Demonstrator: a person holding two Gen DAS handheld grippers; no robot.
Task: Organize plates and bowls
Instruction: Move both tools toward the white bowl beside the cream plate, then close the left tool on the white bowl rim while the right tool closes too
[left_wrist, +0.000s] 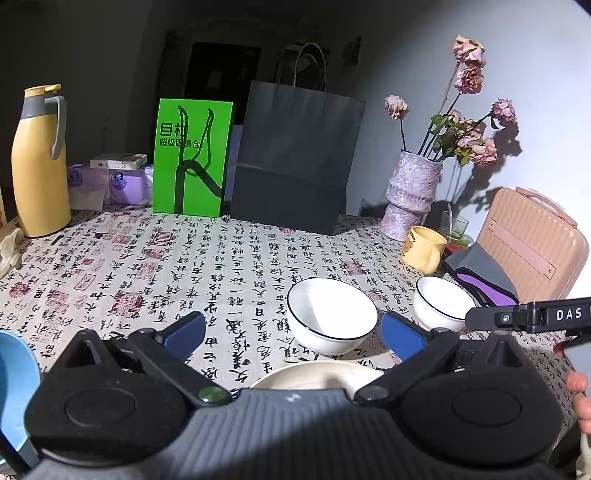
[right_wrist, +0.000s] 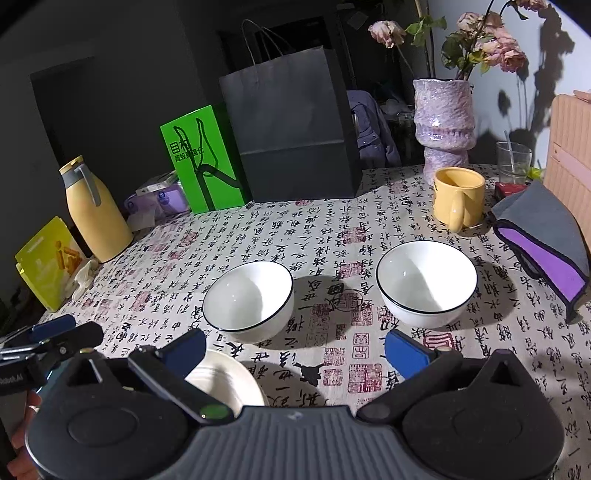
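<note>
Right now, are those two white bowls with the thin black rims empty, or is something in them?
Empty. The left white black-rimmed bowl and the right one both stand upright, showing bare glossy insides.

Two white bowls with thin black rims, a left bowl and a right bowl, stand upright and empty, apart, side by side on a calligraphy-print tablecloth; a cream plate lies nearer, beside the left bowl.

Two bowls side by side (apart) behind a plate.
</note>
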